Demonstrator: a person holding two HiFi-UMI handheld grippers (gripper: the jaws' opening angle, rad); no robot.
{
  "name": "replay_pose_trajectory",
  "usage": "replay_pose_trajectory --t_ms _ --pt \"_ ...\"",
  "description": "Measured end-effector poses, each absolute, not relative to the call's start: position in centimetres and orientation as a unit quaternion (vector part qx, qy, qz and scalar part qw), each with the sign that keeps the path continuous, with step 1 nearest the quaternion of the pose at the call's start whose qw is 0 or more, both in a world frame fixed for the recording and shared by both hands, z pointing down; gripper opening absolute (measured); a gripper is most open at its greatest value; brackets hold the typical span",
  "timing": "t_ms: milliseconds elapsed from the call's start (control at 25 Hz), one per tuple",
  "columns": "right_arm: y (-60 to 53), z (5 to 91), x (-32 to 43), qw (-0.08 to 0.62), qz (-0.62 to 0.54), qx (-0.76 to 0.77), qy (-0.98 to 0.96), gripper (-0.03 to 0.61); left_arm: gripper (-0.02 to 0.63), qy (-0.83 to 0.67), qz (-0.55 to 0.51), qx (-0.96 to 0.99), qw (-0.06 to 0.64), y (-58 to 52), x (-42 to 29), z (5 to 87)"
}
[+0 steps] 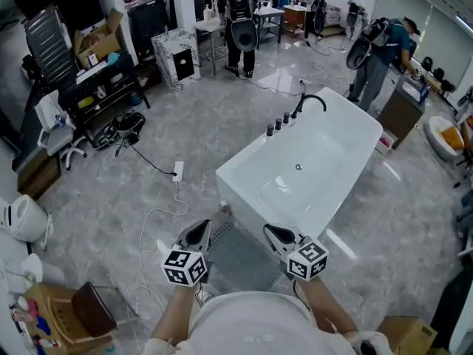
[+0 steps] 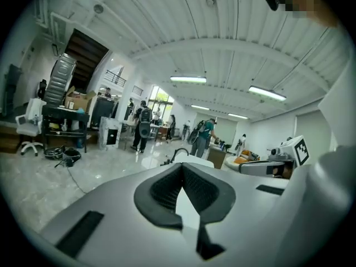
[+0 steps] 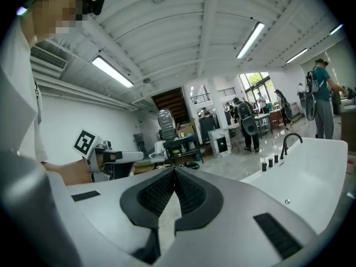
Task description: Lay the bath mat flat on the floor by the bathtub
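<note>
A grey textured bath mat (image 1: 240, 261) lies on the marble floor against the near end of the white bathtub (image 1: 332, 139), between my two grippers. My left gripper (image 1: 201, 230) hovers over the mat's left edge, shut with nothing in it. My right gripper (image 1: 275, 234) hangs over the mat's right part, close to the tub's near corner, also shut and empty. In the left gripper view the left gripper (image 2: 182, 168) has its pads together, with the tub (image 2: 194, 161) ahead. The right gripper view shows the right gripper (image 3: 174, 171) shut, with the tub (image 3: 311, 171) at the right.
A white power strip (image 1: 177, 171) with a looping white cable (image 1: 151, 224) lies on the floor left of the mat. A black faucet (image 1: 310, 100) stands on the tub's far rim. Shelving (image 1: 96, 87) is at the far left. Two people (image 1: 242, 21) (image 1: 377, 54) stand beyond. A cardboard box (image 1: 403, 335) sits near right.
</note>
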State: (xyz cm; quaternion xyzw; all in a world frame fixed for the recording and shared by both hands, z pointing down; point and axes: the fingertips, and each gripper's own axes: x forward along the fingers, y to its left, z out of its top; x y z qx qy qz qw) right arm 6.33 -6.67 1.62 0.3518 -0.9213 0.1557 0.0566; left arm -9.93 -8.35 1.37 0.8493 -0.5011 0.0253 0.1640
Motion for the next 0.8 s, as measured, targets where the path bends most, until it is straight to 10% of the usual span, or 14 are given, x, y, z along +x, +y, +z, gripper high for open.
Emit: replay_pose_trajectory --t_ms 800 --pt "-5.1 -5.5 8.9 -0.034 0.081 0.409 -0.908 0.028 0.017 -0.488 -0.003 0.872 0.022 -6.3 -7.8 -7.3"
